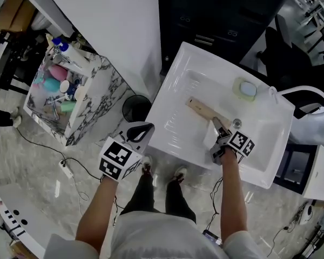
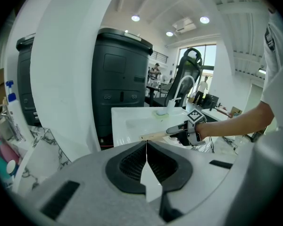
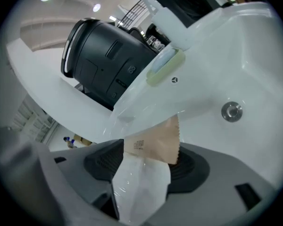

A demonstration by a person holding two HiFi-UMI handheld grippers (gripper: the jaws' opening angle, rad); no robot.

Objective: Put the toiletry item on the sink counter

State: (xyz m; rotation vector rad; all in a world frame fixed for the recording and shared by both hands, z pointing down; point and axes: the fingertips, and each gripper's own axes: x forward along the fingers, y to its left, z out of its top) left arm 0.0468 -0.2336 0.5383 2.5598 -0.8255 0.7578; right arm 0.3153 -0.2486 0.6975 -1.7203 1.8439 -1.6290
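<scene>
The toiletry item is a flat packet (image 1: 201,110) with a tan paper end and a clear plastic end. It lies on the white sink (image 1: 170,117), slanting from the basin toward the front rim. My right gripper (image 1: 218,126) is over its near end, and the packet (image 3: 153,142) sits loosely between the wide-open jaws of that gripper (image 3: 146,163). My left gripper (image 1: 141,129) hovers off the sink's left front corner, and in its own view this gripper (image 2: 146,147) is shut and empty. The left gripper view also shows the packet (image 2: 153,135) and the right gripper (image 2: 181,132).
A green soap dish (image 1: 245,89) sits at the sink's back by the curved white faucet (image 1: 305,90). The drain (image 1: 236,123) is beside the right gripper. A marble cart (image 1: 100,93) full of bottles stands to the left, and a small black bin (image 1: 135,107) stands between the cart and the sink.
</scene>
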